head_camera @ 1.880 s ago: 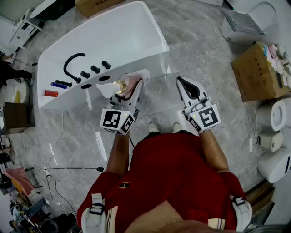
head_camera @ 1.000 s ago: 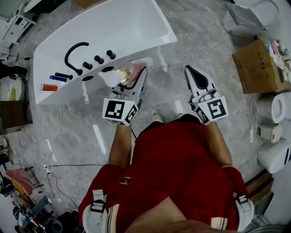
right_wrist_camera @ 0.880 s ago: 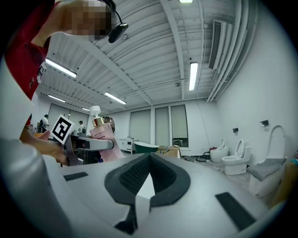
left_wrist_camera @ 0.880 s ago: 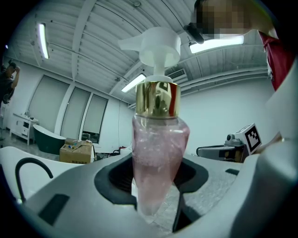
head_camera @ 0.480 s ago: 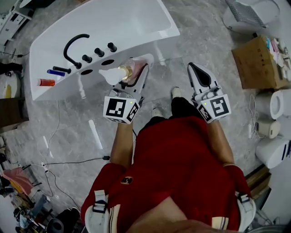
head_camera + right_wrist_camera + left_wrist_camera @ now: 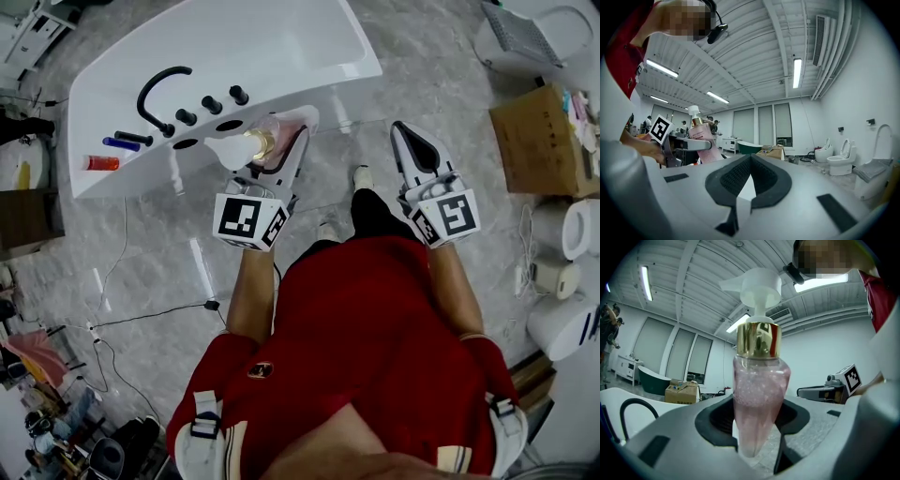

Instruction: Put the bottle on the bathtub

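So the left tool [image 6: 284, 136] is clamped on the bottle [image 6: 759, 390], one jaw pressing each side of the pink body down near its narrow bottom end, and the bottle stands upright in there with the gold collar and white pump head [image 6: 757, 284] sticking up above the jaws, spout off to the tool's left. The bottle isn't sitting on anything, it's just carried in the grip. The white bathtub [image 6: 281, 56] is right ahead of that tool and spreads off to its left, and from the head view the pump head lines up with the near edge of the tub deck, but I honestly can't tell if the bottle is over the deck or a bit short of it. On the deck, ahead and left of the left tool, there's a black curved faucet [image 6: 157, 92], a row of black knobs [image 6: 213, 103] and, further left, a red tube [image 6: 103, 162] and a blue one [image 6: 122, 142]. The right tool [image 6: 410, 139] is off to the right of the left one, well apart from it, held level over the grey marble floor [image 6: 150, 281]. Its jaws are together at the tips with nothing between them. A cardboard box [image 6: 539, 141] sits out to the right of the right tool, and a toilet [image 6: 841, 164] shows ahead and right of it in the right gripper view
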Available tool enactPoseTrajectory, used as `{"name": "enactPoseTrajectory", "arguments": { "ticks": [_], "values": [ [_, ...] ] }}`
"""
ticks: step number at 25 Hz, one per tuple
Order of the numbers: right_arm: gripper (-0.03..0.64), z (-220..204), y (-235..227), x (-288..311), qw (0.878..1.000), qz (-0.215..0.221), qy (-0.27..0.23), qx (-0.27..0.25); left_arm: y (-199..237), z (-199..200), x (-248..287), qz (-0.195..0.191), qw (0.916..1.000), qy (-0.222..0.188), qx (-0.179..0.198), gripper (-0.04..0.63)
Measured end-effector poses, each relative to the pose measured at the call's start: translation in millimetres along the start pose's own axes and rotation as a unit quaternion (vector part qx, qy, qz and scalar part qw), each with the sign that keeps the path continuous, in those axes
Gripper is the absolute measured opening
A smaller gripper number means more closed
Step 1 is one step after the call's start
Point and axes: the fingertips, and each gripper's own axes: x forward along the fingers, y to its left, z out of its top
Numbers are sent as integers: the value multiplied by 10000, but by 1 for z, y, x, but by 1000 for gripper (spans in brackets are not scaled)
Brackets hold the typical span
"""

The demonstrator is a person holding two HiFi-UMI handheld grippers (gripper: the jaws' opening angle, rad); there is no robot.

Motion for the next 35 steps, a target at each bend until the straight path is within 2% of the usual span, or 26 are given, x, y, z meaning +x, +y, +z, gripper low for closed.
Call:
{"name": "enactPoseTrajectory", "arguments": {
  "ticks": [19,35],
  "values": [
    [-3,-15,-126,81,9994,225,-142,235,33,-22,130,329,9979,510,228,222],
    [-3,-26,-203,135,9977,654,24,147,56,-54,216,754,9931,891,146,222]
  ]
}}
